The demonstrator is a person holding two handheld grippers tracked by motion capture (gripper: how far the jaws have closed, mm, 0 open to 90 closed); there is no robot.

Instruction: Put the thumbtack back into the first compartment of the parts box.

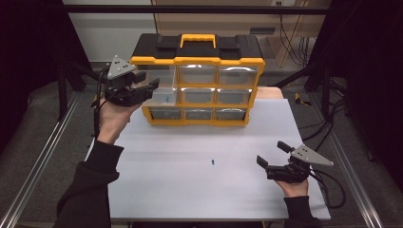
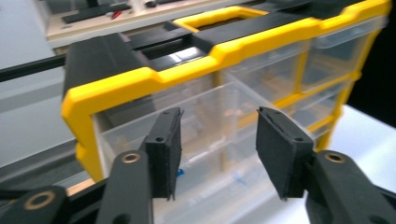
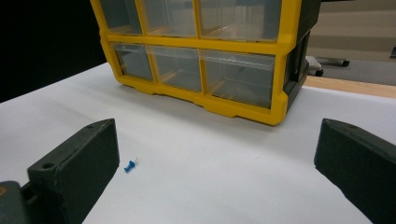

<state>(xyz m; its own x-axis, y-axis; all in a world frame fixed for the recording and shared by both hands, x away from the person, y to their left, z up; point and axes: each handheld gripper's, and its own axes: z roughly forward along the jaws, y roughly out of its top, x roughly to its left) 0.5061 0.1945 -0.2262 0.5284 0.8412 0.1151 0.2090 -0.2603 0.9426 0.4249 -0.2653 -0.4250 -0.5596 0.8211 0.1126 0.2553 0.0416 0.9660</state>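
A yellow and black organizer (image 1: 197,61) with clear drawers stands at the back of the white table (image 1: 190,185). Its top left drawer (image 1: 164,90) is pulled out, and a small blue pin (image 1: 167,99) lies inside it. My left gripper (image 1: 148,80) is at that drawer's front, jaws apart and nothing pressed between the pads. In the left gripper view the clear drawer (image 2: 219,116) shows beyond the gripper (image 2: 218,149). A blue pushpin (image 1: 213,162) lies loose on the table. My right gripper (image 1: 271,153) rests open at the front right, with the pushpin (image 3: 130,165) by its left jaw.
The organizer's other drawers (image 3: 238,77) are pushed in. A yellow carry handle (image 1: 197,40) sits on its black lid. Metal frame rails (image 1: 38,166) run along both sides of the table, and cables (image 1: 332,185) trail at the right edge.
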